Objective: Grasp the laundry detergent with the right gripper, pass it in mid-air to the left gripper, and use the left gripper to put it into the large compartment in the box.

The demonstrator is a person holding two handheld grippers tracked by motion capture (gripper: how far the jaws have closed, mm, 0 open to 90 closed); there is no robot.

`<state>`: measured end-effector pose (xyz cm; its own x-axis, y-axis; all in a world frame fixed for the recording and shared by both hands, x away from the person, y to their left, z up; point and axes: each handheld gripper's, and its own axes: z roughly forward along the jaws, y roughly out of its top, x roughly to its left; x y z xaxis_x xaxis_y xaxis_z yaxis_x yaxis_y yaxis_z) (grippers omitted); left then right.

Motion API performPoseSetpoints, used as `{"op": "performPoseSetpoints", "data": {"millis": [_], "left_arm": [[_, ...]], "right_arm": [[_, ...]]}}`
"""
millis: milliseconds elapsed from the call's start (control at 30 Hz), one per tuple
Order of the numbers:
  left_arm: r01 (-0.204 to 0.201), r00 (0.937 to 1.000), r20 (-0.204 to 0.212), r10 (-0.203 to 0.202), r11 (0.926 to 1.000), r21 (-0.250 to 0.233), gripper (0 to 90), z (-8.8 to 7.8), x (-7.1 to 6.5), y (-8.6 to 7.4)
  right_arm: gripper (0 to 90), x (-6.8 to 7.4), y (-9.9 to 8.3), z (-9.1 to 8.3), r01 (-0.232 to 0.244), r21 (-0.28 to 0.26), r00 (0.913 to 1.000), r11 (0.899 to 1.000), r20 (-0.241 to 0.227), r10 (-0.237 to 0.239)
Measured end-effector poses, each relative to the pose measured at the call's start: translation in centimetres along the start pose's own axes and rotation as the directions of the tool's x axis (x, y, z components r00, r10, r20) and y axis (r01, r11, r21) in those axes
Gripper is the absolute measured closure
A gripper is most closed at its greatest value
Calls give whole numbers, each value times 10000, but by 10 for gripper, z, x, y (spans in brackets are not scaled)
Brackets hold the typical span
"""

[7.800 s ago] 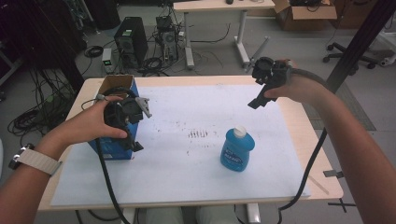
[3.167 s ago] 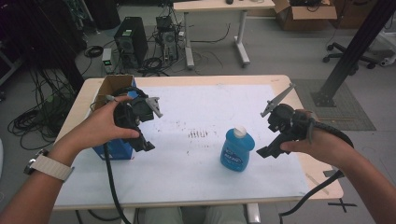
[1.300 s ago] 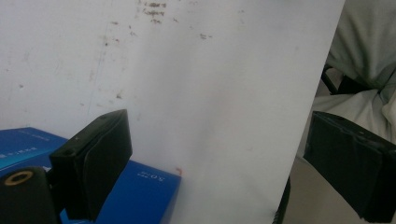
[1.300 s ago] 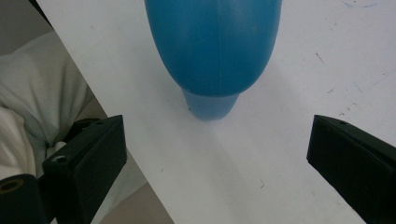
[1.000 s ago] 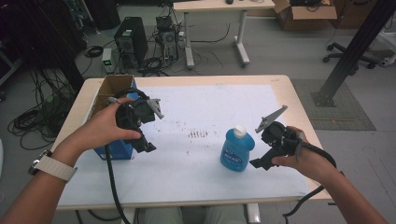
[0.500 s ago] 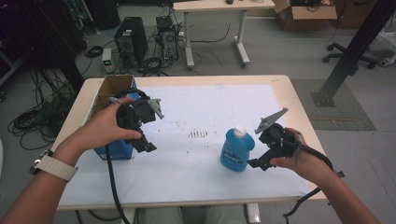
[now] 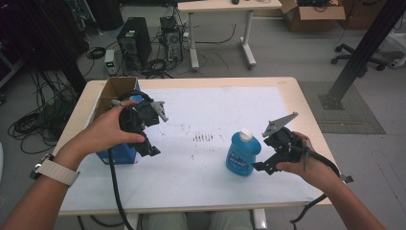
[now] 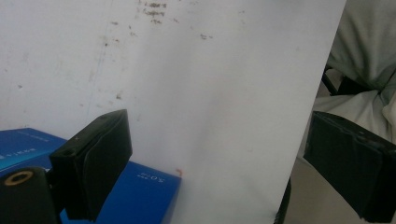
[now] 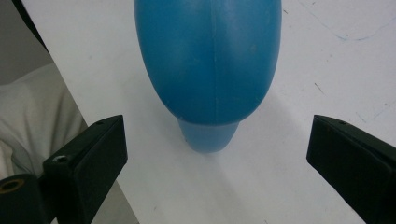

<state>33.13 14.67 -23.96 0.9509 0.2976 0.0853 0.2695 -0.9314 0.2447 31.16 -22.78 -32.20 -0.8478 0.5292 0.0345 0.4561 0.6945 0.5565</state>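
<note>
Reaching my right gripper (image 7: pixel 265 151), jaws wide apart, at the blue bottle (image 7: pixel 242 153) standing upright on the table's white sheet (image 7: pixel 201 167), I am risking toppling it with an off-centre squeeze

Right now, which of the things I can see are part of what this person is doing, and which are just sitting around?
Part of the job:
- blue bottle, upright on the white sheet
- right tool, open, jaws either side of the bottle
- left tool, open, by the blue box

Just lying about:
- computer tower and cables on the floor
- far table
- cardboard box
</note>
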Motion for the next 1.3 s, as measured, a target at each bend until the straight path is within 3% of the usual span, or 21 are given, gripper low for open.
{"op": "performPoseSetpoints", "data": {"millis": [1300], "left_arm": [[49, 10000, 22, -49, 10000, -23, 79, 1, 0, -2]], "right_arm": [[49, 2, -3, 9, 10, -1211, 10000, 9926, 7, -9]]}}
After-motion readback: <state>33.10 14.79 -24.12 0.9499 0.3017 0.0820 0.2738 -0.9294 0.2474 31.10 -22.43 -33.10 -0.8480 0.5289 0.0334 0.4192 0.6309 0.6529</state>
